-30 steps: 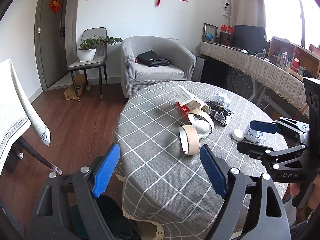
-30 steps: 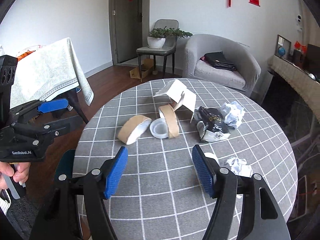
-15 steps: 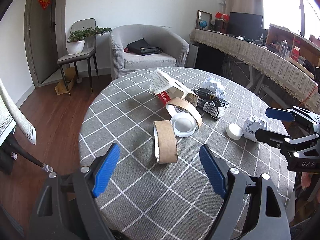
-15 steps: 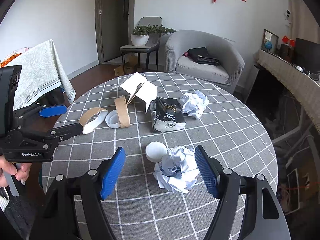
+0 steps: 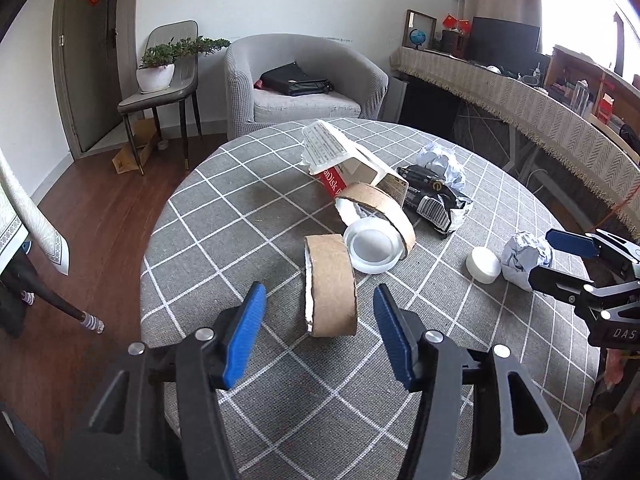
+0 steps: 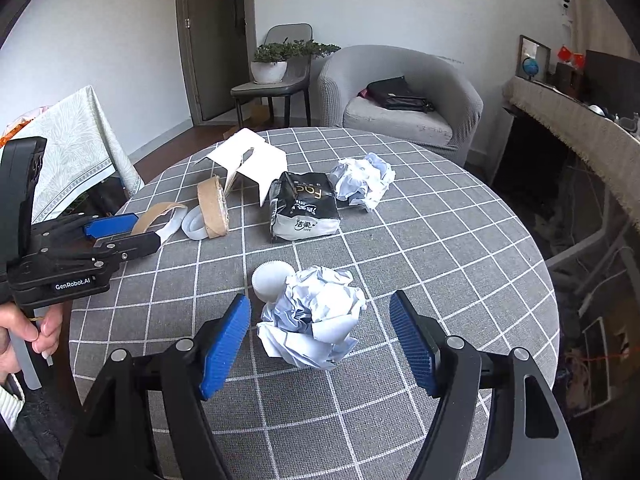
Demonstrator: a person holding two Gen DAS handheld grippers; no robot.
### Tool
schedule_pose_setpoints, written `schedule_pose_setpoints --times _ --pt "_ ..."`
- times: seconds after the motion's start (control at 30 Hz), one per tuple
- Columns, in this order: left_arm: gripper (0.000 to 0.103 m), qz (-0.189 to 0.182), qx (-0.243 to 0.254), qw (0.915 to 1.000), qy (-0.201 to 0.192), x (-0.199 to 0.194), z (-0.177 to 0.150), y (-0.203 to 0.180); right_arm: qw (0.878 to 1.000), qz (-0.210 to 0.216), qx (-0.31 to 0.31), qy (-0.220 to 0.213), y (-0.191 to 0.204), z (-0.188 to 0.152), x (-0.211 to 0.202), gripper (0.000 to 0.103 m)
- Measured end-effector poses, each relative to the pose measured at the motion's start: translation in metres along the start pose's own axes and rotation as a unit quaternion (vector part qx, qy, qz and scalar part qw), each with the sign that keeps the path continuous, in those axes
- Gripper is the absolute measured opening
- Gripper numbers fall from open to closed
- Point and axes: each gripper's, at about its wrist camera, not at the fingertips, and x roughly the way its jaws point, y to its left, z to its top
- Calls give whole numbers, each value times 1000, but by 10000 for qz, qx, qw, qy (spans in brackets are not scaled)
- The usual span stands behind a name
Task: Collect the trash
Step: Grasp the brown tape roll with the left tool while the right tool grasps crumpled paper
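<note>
Round desk [image 5: 248,216] covered with a grey checked cloth; trash is scattered over its far and middle part.

Left claw [image 5: 319,334]: jaws apart and closing. An upright brown cardboard ring [image 5: 331,285] is seen standing between the blue pads [image 5: 245,332], its near end in the gap; no pad is seen pressing on it. In the right wrist view the same claw [image 6: 120,231] is seen side-on at the desk's left edge, with a hand [image 6: 24,332] on its handle.

Right claw [image 6: 320,340]: jaws held wide. A crumpled white paper ball [image 6: 314,320] lies on the desk between the pads, touched by neither. A small white ribbed cap [image 6: 271,278] lies touching the ball's far left side.

Other trash noted:
- second cardboard ring [image 5: 380,210], tilted, resting over a white round lid [image 5: 373,245], just behind the first ring
- torn white and red carton [image 5: 344,160] behind the rings
- black and white tissue pack [image 6: 304,208] at mid-desk
- second crumpled paper [image 6: 362,178] just beside the pack, on its far right

A grey armchair [image 6: 400,92] with a black bag on its seat is seen beyond the desk.
</note>
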Motion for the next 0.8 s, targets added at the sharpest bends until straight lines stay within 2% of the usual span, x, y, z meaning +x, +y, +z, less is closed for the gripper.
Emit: schedule_pose_setpoints --times 0.13,0.3,0.33,0.4,0.47,0.8 --pt "51 -52 -71 10000 46 5 1 -1 9998 67 168 55 -7 0 8 73" --pt "38 -153 -180 9997 87 9 2 3 9991 196 351 143 -11 4 18 73" --pt "36 -165 -193 9996 93 9 2 3 9990 182 371 152 -11 5 20 71" --pt "32 -184 -221 9995 93 8 2 4 9989 189 402 172 -10 6 21 60" --pt "27 -215 -224 9995 103 7 1 3 9989 170 390 176 -8 8 20 58" --pt "22 -330 -192 9992 79 -4 -5 -1 9989 -12 441 -124 -1 11 -2 54"
